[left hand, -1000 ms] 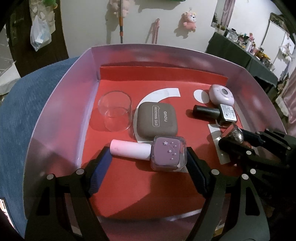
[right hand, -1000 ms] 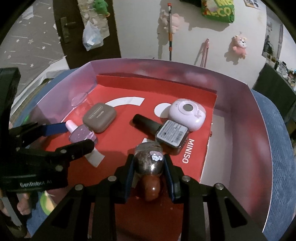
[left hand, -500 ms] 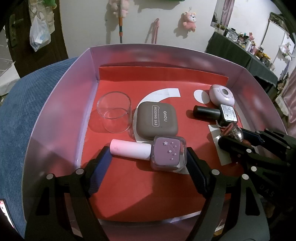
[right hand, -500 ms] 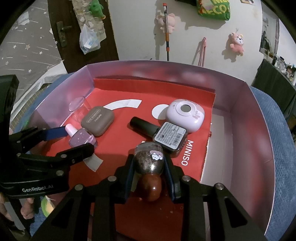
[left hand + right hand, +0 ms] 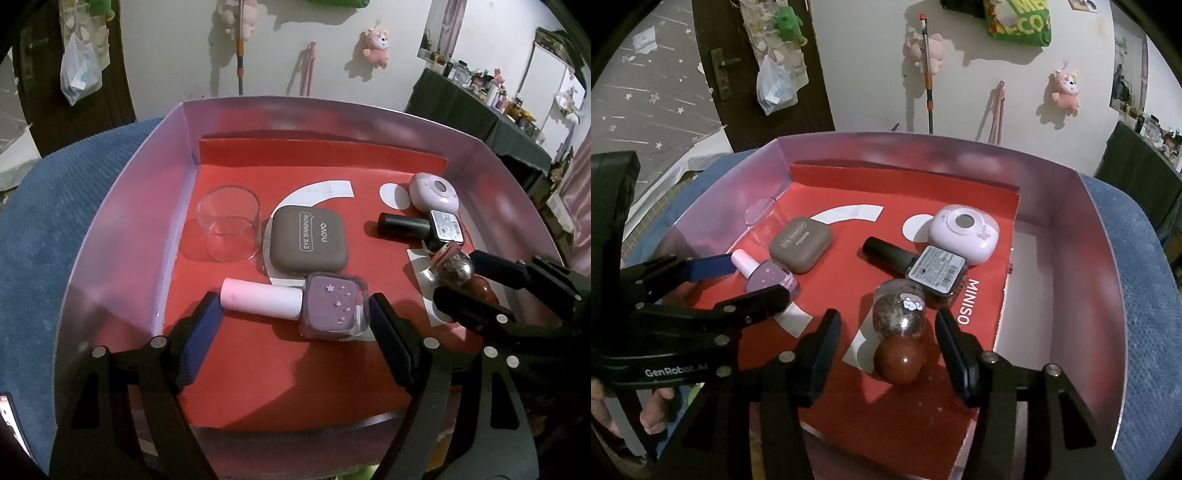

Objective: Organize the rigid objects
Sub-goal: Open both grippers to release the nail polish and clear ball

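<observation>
A pink-walled box (image 5: 122,206) with a red floor holds the items. My left gripper (image 5: 291,314) is open around a lilac nail polish bottle (image 5: 332,308) with a pink cap, lying flat; it also shows in the right wrist view (image 5: 768,278). My right gripper (image 5: 888,326) is open, its fingers either side of a glitter bottle (image 5: 899,308) with a brown round cap (image 5: 899,360), lying on the box floor. That bottle also shows in the left wrist view (image 5: 456,267).
In the box lie a clear glass cup (image 5: 229,225), a brown eye-shadow case (image 5: 308,240), a black-capped polish bottle (image 5: 421,227) and a lilac round compact (image 5: 436,190). The box sits on a blue cloth (image 5: 44,229). The box's right part (image 5: 1030,295) is white-floored.
My right gripper has opened and let go of the glitter bottle, which now lies on the box floor. My left gripper has stayed open around the lilac bottle.
</observation>
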The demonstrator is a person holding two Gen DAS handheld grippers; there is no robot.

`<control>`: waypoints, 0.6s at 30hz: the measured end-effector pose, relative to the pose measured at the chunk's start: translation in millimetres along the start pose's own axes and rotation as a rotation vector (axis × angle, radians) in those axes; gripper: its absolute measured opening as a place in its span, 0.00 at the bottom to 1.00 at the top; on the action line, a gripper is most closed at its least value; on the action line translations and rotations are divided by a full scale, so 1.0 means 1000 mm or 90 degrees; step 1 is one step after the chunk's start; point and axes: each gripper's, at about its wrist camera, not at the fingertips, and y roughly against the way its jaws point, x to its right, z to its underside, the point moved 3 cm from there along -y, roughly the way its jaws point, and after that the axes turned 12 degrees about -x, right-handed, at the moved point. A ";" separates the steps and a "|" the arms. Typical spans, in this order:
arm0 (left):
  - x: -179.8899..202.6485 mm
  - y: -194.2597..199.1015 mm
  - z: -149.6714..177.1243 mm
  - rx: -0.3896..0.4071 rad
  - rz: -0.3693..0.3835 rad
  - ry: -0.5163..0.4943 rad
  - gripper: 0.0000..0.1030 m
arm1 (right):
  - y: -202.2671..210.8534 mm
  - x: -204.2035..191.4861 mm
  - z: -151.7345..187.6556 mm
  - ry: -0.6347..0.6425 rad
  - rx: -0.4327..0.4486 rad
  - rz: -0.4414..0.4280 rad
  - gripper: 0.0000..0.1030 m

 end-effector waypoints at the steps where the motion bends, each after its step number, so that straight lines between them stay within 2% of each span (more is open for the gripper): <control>1: 0.001 0.001 0.001 0.002 -0.004 -0.001 0.77 | 0.002 0.000 0.001 -0.002 0.002 -0.002 0.60; 12: 0.001 0.022 0.004 0.038 -0.021 0.001 0.78 | 0.026 -0.003 0.007 -0.012 0.035 -0.009 0.69; 18: 0.004 0.028 0.009 0.044 -0.023 -0.007 0.88 | 0.040 -0.005 0.013 -0.018 0.053 -0.021 0.76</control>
